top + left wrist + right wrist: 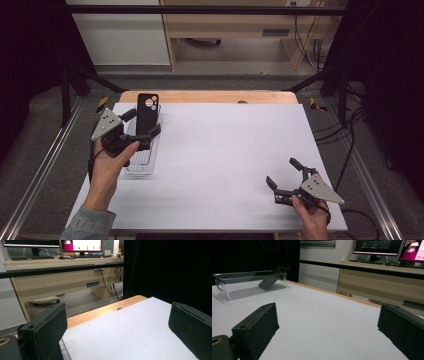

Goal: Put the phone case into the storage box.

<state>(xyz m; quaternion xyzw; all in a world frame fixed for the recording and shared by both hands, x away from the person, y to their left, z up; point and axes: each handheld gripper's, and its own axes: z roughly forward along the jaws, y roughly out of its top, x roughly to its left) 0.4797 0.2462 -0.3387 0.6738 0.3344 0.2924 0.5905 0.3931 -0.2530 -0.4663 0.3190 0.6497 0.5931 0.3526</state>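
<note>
A black phone case leans upright against the far end of a clear plastic tray at the table's left side. My left gripper hovers over the tray beside the case, open, with nothing between its jaws. In the left gripper view my left gripper frames bare white table, and the tray's edge shows at the lower left. My right gripper stands open near the front right corner, holding nothing. In the right gripper view my right gripper faces the tray and the leaning case.
A white sheet covers the table, with a wooden strip along the far edge. Black frame bars run around the table. A wooden desk with monitors stands beyond it.
</note>
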